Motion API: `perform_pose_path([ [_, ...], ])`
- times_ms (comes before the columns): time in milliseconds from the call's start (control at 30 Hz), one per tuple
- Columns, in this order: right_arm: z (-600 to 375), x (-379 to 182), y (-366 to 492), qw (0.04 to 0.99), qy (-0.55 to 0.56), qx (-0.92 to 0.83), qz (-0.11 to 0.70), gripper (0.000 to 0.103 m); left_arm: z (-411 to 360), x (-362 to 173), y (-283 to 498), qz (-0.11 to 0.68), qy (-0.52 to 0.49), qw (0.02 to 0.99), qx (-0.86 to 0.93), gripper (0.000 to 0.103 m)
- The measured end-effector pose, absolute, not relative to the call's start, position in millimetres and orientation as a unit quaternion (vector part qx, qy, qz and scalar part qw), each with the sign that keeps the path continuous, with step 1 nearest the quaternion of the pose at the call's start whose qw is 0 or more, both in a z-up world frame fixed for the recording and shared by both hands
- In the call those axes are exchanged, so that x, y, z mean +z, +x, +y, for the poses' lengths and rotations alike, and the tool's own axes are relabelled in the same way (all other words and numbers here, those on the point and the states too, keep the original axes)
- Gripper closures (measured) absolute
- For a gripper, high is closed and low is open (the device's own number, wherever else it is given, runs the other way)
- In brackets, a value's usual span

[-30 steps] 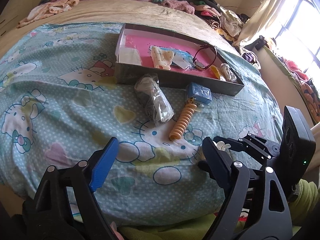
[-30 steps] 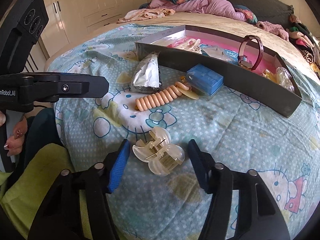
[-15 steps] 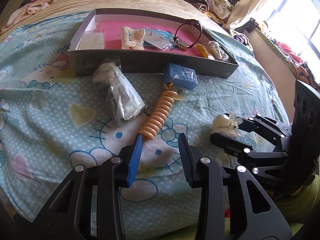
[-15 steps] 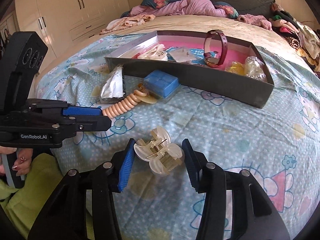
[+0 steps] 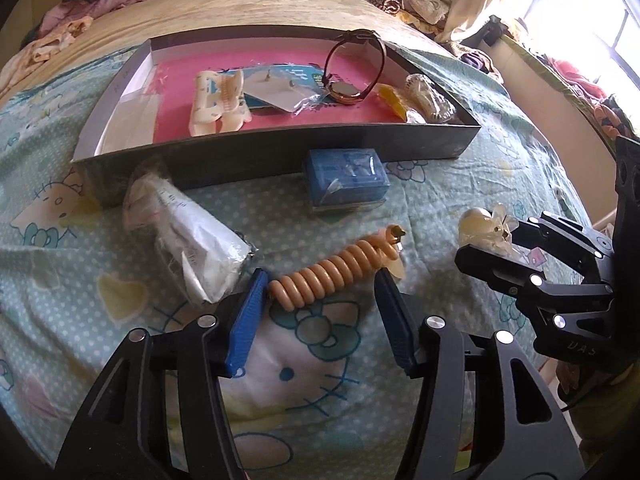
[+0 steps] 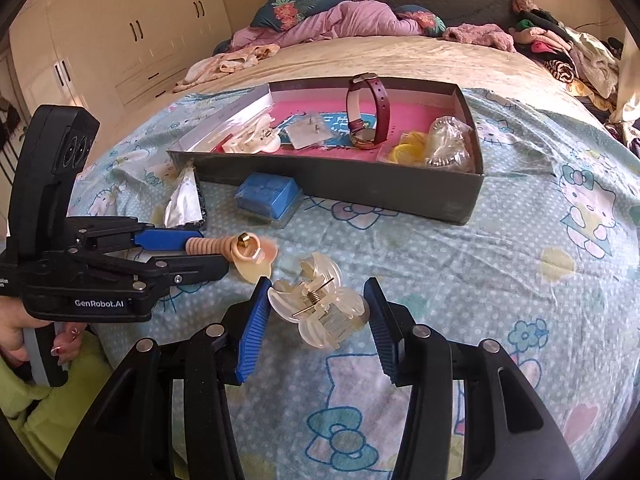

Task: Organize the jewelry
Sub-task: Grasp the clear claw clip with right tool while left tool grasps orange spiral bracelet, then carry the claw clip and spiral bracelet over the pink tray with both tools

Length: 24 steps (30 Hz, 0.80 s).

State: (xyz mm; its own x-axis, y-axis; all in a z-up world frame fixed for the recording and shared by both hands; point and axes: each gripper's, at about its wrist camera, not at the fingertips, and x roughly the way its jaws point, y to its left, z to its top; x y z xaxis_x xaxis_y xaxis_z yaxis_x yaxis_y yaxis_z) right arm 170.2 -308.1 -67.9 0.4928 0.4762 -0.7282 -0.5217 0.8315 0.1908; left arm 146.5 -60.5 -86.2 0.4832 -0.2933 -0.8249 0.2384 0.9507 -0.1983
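A dark grey box [image 5: 280, 148] with a pink floor lies on the bed and holds a watch [image 5: 352, 68], a cream claw clip [image 5: 218, 100] and small packets. An orange coiled band [image 5: 332, 276] lies on the sheet between the fingers of my left gripper [image 5: 320, 280]. Its jaws are opening and stand around the coil's two ends. My right gripper [image 6: 317, 284] is shut on a clear claw clip [image 6: 316, 308] and holds it just above the sheet. From the left wrist view, that clip [image 5: 482, 224] shows at the right gripper's tips [image 5: 488, 236].
A small blue box [image 5: 346, 180] and a crinkled plastic packet [image 5: 192, 236] lie in front of the grey box. Clothes and pillows are piled at the head of the bed [image 6: 360, 20]. A hand holds the left gripper's handle at the left.
Both grippers have moved closer to the grey box. The left gripper narrowed, then widened, and now straddles the orange coil. The right gripper has kept the clear clip throughout.
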Motion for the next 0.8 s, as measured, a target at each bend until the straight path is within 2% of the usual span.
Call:
perform_pose_path([
  [167,-320.8,-64.7,176.2,0.869,-0.017,0.276,0.411,0.057,-72.1,-84.7,150.1,0.48,-0.017,0.86,-0.172,0.039],
  [300,-329.6,-62.9,182.2,0.872,-0.01,0.268,0.409,0.057,-78.9,-84.7,156.1,0.479,-0.008,0.861,-0.173,0.038],
  [367,-333.6,-61.8,184.1,0.874,-0.009,0.264,0.407,0.057,-79.7,-84.3,160.8,0.483,-0.024,0.857,-0.18,0.027],
  [433,-336.5,-61.0,186.4,0.877,-0.005,0.26,0.405,0.057,-82.5,-84.9,163.4,0.485,-0.034,0.854,-0.184,0.023],
  [600,-344.4,-58.4,192.2,0.881,0.001,0.249,0.402,0.057,-90.8,-90.0,166.7,0.481,-0.012,0.861,-0.167,0.024],
  [667,-346.0,-57.0,193.5,0.882,0.003,0.248,0.4,0.057,-94.2,-90.0,165.9,0.476,0.008,0.867,-0.151,0.039],
  [800,-346.4,-52.6,195.3,0.885,0.004,0.247,0.396,0.057,-91.8,-86.7,165.5,0.471,0.007,0.868,-0.157,0.04],
])
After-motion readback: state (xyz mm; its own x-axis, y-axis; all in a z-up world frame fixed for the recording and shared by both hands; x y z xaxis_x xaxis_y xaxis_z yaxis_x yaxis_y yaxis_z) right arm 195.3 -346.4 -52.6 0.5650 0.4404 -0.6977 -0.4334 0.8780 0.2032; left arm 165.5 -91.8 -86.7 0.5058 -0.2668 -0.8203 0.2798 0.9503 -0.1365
